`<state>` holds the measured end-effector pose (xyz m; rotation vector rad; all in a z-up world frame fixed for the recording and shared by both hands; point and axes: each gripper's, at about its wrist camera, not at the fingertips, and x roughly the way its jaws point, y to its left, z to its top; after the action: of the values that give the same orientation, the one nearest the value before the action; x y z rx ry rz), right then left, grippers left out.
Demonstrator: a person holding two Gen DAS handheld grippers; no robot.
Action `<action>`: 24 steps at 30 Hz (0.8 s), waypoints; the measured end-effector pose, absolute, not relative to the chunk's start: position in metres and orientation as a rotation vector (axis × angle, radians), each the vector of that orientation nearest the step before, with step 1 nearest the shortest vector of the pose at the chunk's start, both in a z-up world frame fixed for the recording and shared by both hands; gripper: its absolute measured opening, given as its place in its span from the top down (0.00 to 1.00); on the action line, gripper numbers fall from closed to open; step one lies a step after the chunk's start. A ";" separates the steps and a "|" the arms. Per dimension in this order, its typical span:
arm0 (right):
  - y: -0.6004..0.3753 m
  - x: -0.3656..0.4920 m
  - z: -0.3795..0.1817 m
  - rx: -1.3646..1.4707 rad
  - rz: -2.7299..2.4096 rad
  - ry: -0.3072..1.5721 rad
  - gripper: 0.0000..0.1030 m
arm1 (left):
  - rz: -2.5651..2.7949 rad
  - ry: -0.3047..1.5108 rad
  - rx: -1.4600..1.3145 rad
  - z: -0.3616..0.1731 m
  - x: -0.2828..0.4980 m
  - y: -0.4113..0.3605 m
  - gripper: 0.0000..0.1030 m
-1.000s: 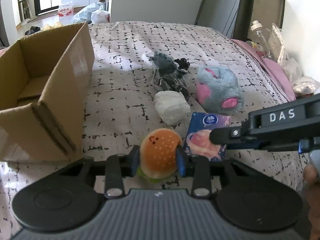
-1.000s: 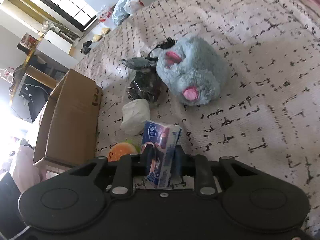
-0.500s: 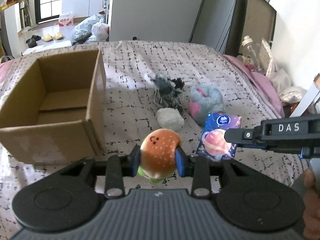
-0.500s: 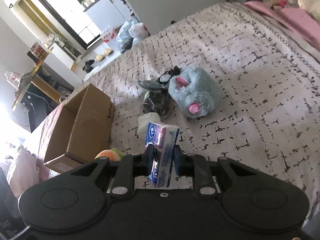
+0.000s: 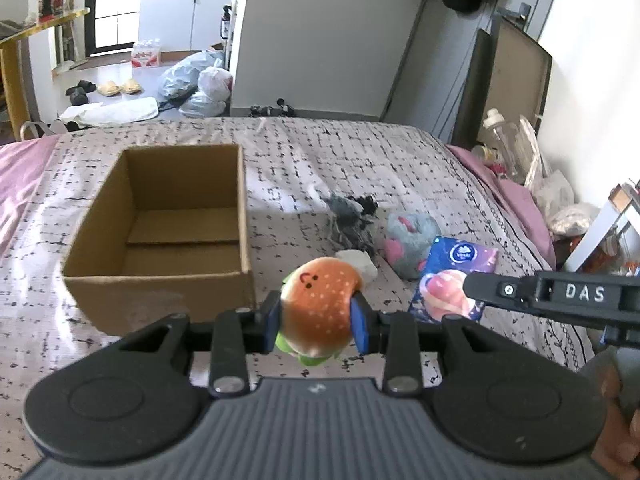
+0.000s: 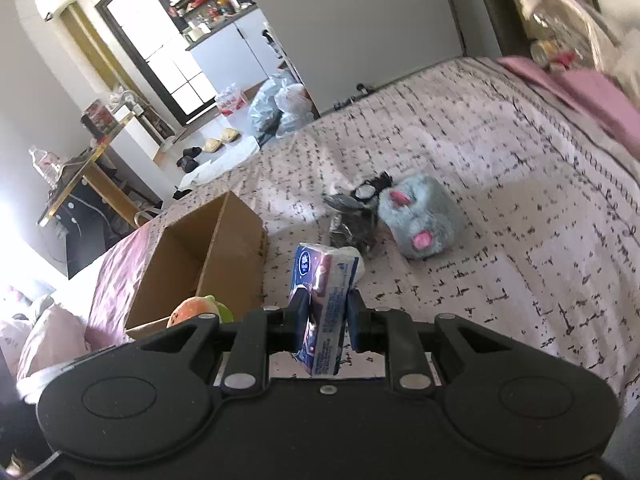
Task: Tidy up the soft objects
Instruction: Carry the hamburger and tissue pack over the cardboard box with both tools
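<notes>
The left hand-held gripper (image 5: 316, 322) is clamped on a small round plush hamburger with an orange bun, a stitched face and a green lettuce fringe (image 5: 318, 312); its blue pads press the toy from both sides, and the toy hangs above the bed, just off the near right corner of the box. The right hand-held gripper (image 6: 325, 318) is closed on a dark blue soft tissue pack printed with a pink planet (image 6: 322, 304), held on edge between its two pads and lifted clear of the bedspread. In the left wrist view that pack (image 5: 456, 276) shows to the right of the hamburger, pinched at the tip of the right tool.

An open brown cardboard box (image 5: 168, 232) stands on the left part of the bed (image 5: 360, 156), which is covered in a pale bedspread with black dashes. Its inside shows only bare flaps. Near the middle of the bed, to the right of the box, lie a white crumpled soft bundle (image 5: 360, 262), a clear bag of dark grey and black items (image 5: 352, 220) and a fluffy grey-blue plush with pink patches (image 5: 412, 236), close together. Toward the bed's right edge a pink sheet (image 5: 508, 192) is exposed.
</notes>
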<state>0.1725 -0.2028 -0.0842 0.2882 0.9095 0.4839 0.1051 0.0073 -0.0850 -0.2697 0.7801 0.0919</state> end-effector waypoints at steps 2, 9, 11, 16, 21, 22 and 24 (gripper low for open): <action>-0.199 0.170 -0.080 0.282 0.490 0.898 0.80 | 0.098 0.768 -0.271 -0.080 0.101 0.012 0.66; -0.182 0.163 -0.062 0.258 0.535 0.847 0.80 | 0.116 0.753 -0.288 -0.064 0.098 0.032 0.66; -0.177 0.162 -0.058 0.252 0.544 0.837 0.80 | 0.133 0.756 -0.302 -0.061 0.099 0.040 0.66; -0.162 0.164 -0.051 0.227 0.571 0.824 0.80 | 0.196 0.735 -0.333 -0.054 0.099 0.066 0.66; -0.146 0.168 -0.045 0.200 0.599 0.808 0.80 | 0.257 0.720 -0.339 -0.052 0.099 0.092 0.66; -0.143 0.170 -0.044 0.197 0.605 0.809 0.80 | 0.267 0.721 -0.337 -0.053 0.100 0.097 0.66; -0.136 0.172 -0.043 0.185 0.617 0.805 0.80 | 0.275 0.719 -0.349 -0.055 0.101 0.105 0.66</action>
<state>0.1717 -0.1365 -0.0427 0.1853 0.8052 0.6165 0.1012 0.1047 -0.0552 -0.3490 0.7195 0.2747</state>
